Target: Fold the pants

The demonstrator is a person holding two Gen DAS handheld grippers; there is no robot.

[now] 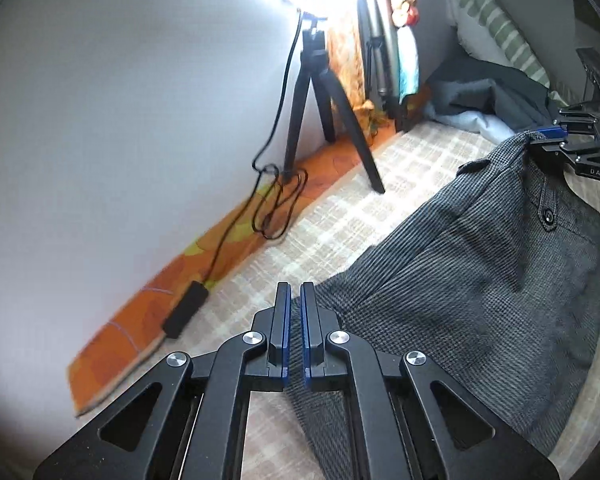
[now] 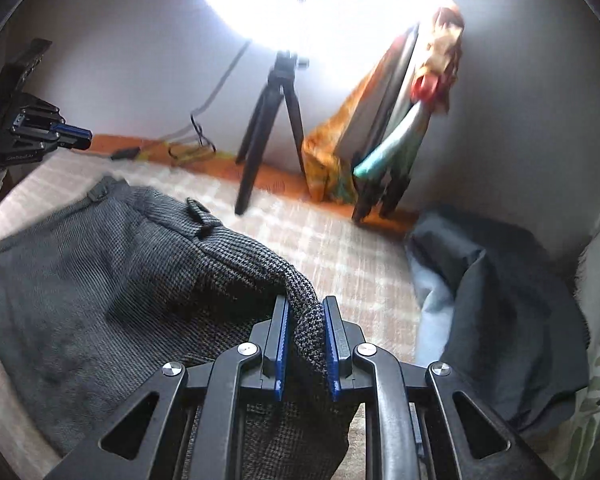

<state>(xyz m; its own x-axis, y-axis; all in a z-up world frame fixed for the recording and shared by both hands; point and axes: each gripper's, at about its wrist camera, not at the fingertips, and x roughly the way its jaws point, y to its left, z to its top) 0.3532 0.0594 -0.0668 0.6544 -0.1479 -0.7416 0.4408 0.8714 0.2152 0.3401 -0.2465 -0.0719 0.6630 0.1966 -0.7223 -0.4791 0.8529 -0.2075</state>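
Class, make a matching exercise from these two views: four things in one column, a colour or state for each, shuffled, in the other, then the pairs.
Things
1. right gripper
2. left gripper
3. tripod
4. cloth strip along the wall

States
A. orange
B. black, standing
C. shut on grey pants
D. shut, holding nothing

Pairs: 1-C, 2-D, 3-B, 4-A
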